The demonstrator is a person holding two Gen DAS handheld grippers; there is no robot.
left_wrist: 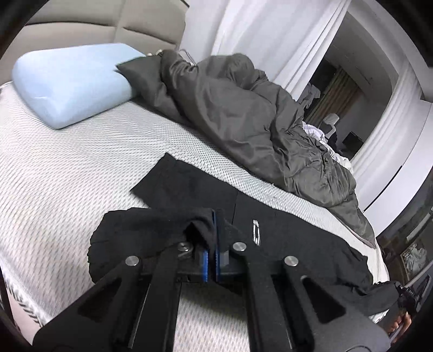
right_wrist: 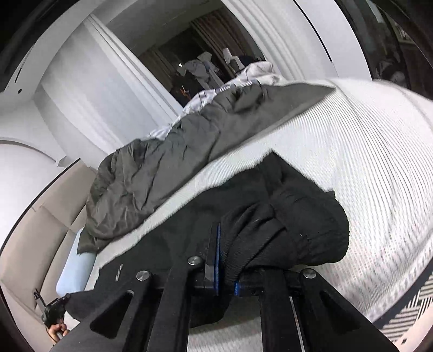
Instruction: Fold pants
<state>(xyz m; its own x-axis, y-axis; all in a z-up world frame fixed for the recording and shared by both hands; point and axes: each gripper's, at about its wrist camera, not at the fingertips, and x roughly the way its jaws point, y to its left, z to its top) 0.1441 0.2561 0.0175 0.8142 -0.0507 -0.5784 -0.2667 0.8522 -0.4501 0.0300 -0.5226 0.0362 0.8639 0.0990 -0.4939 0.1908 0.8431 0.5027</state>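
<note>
Black pants (left_wrist: 292, 238) lie across the white patterned mattress (left_wrist: 54, 189), one leg end stretched flat toward the pillow. My left gripper (left_wrist: 212, 232) is shut on a bunched edge of the pants, just above the mattress. In the right wrist view the pants (right_wrist: 189, 216) lie below the grey blanket, and my right gripper (right_wrist: 224, 251) is shut on a thick bunch of their fabric (right_wrist: 292, 224), lifted off the mattress (right_wrist: 379, 162). The other gripper shows at the lower left edge of the right wrist view (right_wrist: 52, 315) and at the lower right edge of the left wrist view.
A light blue pillow (left_wrist: 73, 84) lies at the head of the bed by the beige headboard (left_wrist: 94, 24). A crumpled grey blanket (left_wrist: 243, 116) runs along the far side of the mattress, also in the right wrist view (right_wrist: 167, 168). White walls and a dark doorway (left_wrist: 338, 94) stand behind.
</note>
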